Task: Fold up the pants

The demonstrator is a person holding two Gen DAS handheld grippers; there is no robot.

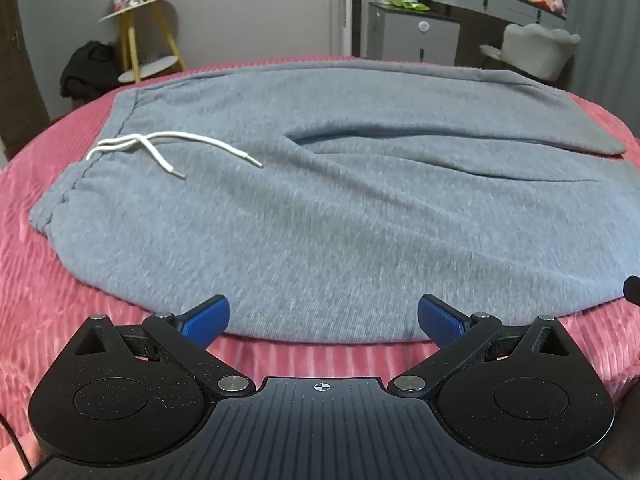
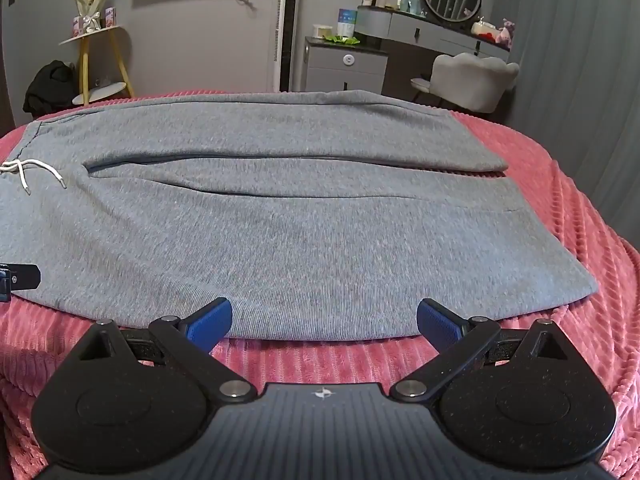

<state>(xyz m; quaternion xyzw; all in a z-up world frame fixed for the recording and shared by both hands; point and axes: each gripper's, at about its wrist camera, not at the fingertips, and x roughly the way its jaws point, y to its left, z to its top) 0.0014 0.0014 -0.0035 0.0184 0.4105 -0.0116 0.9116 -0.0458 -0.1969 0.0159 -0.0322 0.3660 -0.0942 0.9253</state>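
Note:
Grey sweatpants (image 1: 320, 200) lie flat on a pink ribbed blanket (image 1: 60, 300), waistband to the left with a white drawstring (image 1: 168, 148), legs running right. They also show in the right wrist view (image 2: 300, 232), with the drawstring (image 2: 28, 172) at far left and the leg ends at the right. My left gripper (image 1: 323, 320) is open and empty just above the near edge of the pants. My right gripper (image 2: 324, 320) is open and empty at the near edge of the leg part.
The blanket (image 2: 580, 340) drops off at the right and near edges. Beyond the bed stand a yellow-legged side table (image 1: 140, 40), a dark bag (image 1: 88, 68), a grey cabinet (image 2: 344, 64), a dresser with mirror (image 2: 452, 20) and a white chair (image 2: 472, 76).

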